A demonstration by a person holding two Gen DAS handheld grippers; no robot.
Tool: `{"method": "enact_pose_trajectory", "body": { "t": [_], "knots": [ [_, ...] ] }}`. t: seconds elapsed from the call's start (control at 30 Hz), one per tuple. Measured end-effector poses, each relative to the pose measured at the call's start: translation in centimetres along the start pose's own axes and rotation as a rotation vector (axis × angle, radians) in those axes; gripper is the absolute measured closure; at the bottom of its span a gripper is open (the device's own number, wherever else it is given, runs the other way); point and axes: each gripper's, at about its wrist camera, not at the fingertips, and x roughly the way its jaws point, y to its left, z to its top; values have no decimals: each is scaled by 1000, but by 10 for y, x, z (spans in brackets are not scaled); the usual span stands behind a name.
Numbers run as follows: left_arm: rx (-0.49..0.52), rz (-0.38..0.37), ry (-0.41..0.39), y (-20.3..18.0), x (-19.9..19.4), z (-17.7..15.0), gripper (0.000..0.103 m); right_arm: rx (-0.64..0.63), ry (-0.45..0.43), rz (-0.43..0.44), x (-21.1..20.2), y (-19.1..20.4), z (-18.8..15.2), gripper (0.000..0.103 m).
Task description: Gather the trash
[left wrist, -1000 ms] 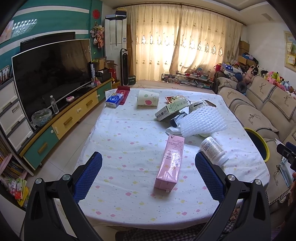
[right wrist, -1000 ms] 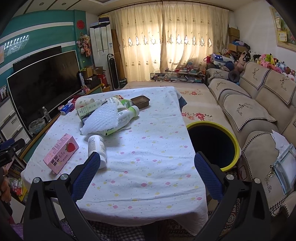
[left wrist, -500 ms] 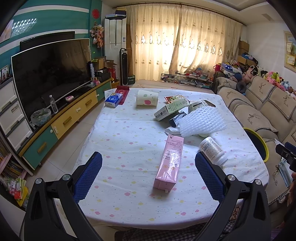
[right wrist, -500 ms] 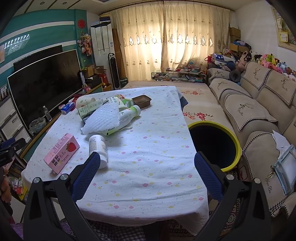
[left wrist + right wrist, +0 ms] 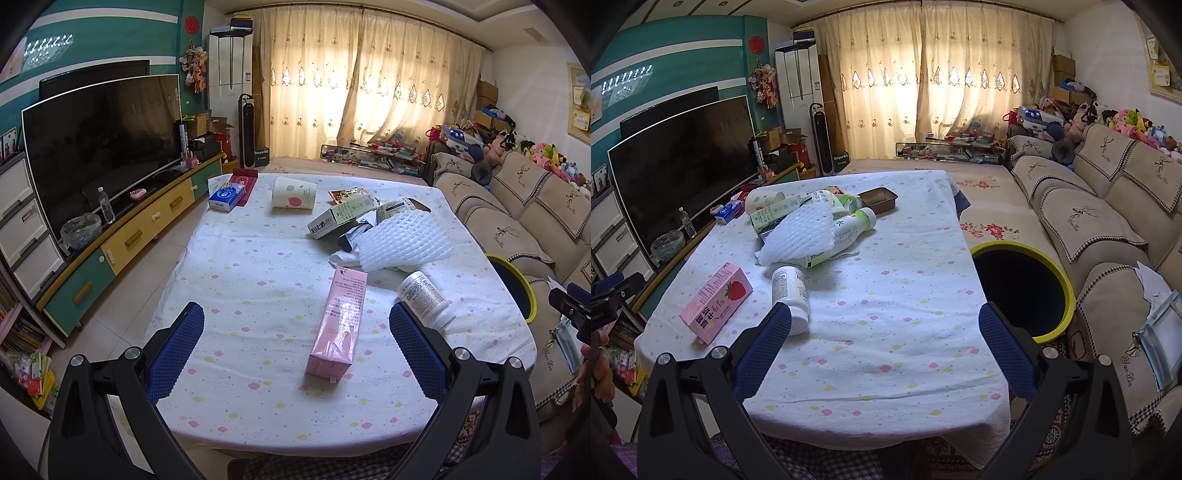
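Both tools are over the near edge of the table [image 5: 236, 280], nothing picked yet; I read this as the very start, choosing a first piece. My left gripper [image 5: 295, 347] has its jaws wide apart and holds nothing; the carton [image 5: 341, 321] lies flat between them in view, end toward me, clear of both pads. My right gripper [image 5: 884, 343] is likewise spread and bare; its left pad sits just in front of the pill bottle [image 5: 790, 295], which lies on its side, but I judge they are not touching.

The trash is all on the cloth: carton and pill bottle nearest; behind them a heap of foam net [image 5: 801, 236] draped over a drink bottle [image 5: 849, 229], with a green box [image 5: 343, 216] and a paper cup [image 5: 293, 192] further off; a brown tray [image 5: 877, 197] beyond. The bin [image 5: 1067, 295], yellow-rimmed and dark inside, stands on the floor just beside the table's right edge, near the sofa [image 5: 1108, 206].

Next, I think, the left should come down across the carton's narrow width and close; the right can take the pill bottle around its body, since it is round and may roll; then swing right to the bin, which is on the right hand's side.
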Motion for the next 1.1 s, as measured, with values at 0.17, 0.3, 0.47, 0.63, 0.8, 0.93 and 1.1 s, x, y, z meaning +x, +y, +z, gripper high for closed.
{"method": "enact_pose_trajectory", "body": {
  "t": [0.17, 0.3, 0.47, 0.63, 0.8, 0.93, 1.1],
  "knots": [
    [1, 0, 4, -4, 0, -2, 4, -3, 8, 3, 3, 3, -1, 6],
    [-1, -1, 11, 0, 5, -1, 4, -2, 12, 5, 6, 3, -2, 6],
    [-2, -2, 14, 0, 6, -2, 4, -3, 24, 17, 12, 3, -2, 6],
    [-12, -4, 20, 2, 11, -2, 4, -22, 43, 72, 27, 12, -2, 6],
    [-24, -16, 37, 9, 23, -5, 4, -72, 80, 204, 62, 38, -6, 6],
    [-29, -29, 51, 12, 35, -7, 4, -107, 129, 247, 92, 58, -13, 6],
    [-31, -46, 65, 17, 51, -8, 4, -116, 198, 279, 128, 73, -16, 28]
  ]
}}
